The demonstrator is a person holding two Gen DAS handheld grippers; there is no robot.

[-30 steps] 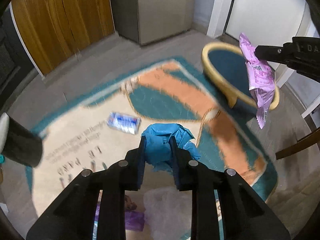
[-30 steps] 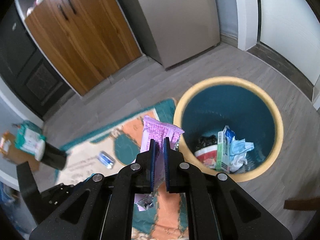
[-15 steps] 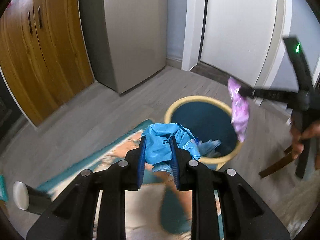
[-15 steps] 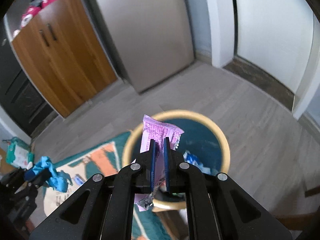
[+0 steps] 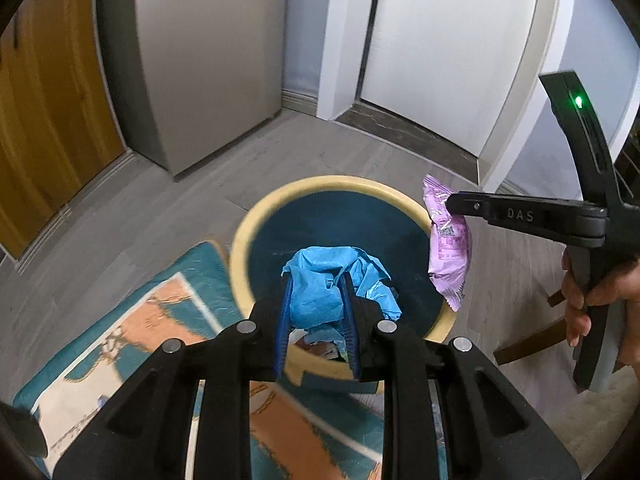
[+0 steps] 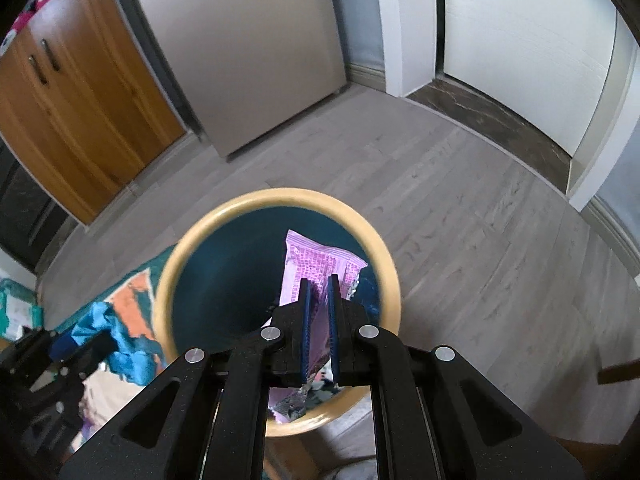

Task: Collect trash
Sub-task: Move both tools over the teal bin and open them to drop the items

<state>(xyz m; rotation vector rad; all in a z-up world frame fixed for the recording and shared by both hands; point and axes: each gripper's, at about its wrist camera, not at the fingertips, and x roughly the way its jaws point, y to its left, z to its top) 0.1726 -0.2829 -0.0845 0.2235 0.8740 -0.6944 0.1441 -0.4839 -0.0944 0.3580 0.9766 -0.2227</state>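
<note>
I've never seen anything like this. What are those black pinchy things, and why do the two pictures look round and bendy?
They are grabber tools, one in each of a person's hands. Each carries a wide, curving camera looking along its two fingers. In one picture, the left gripper pinches a crumpled blue paper. In the other, the right gripper pinches a purple wrapper. Both hang over a round bin with a yellow rim, standing on a grey wooden floor beside a colourful rug. You can even see the person's hand.
</note>
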